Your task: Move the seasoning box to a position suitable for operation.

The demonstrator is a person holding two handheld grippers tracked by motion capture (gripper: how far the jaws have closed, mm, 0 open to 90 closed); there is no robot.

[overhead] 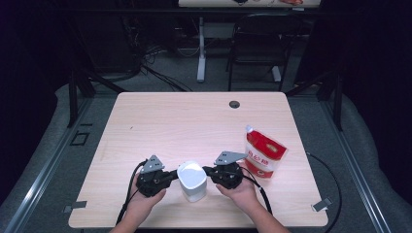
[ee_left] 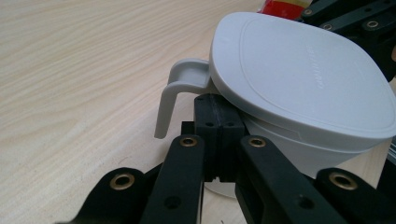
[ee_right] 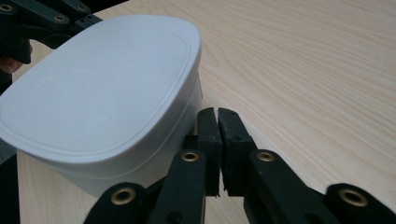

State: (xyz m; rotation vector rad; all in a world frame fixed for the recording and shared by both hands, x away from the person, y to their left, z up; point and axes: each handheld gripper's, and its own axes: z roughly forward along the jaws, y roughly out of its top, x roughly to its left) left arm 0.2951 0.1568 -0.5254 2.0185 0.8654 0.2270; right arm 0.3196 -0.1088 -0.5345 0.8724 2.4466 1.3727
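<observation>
- Left gripper (overhead: 171,177): held in the person's left hand at the table's near edge; jaws pressed together, tips against the container's left side, just under the lid's tab (ee_left: 180,86). Nothing lies between the pads.
- Right gripper (overhead: 208,171): mirrors it on the other side; jaws all but closed, a thin slit between them, tips at the container wall, pinching nothing.
- Container (overhead: 192,181): a white tub with a grey lid (ee_left: 303,74), standing upright on the table (overhead: 184,121) between the two grippers.
- Pouch (overhead: 262,155): red and white, lying farther back to the right, sealed and untouched.
- Progress, as judged: the tub is steadied only; the lid remains on and the pouch unhandled, so the work is at its start.
</observation>
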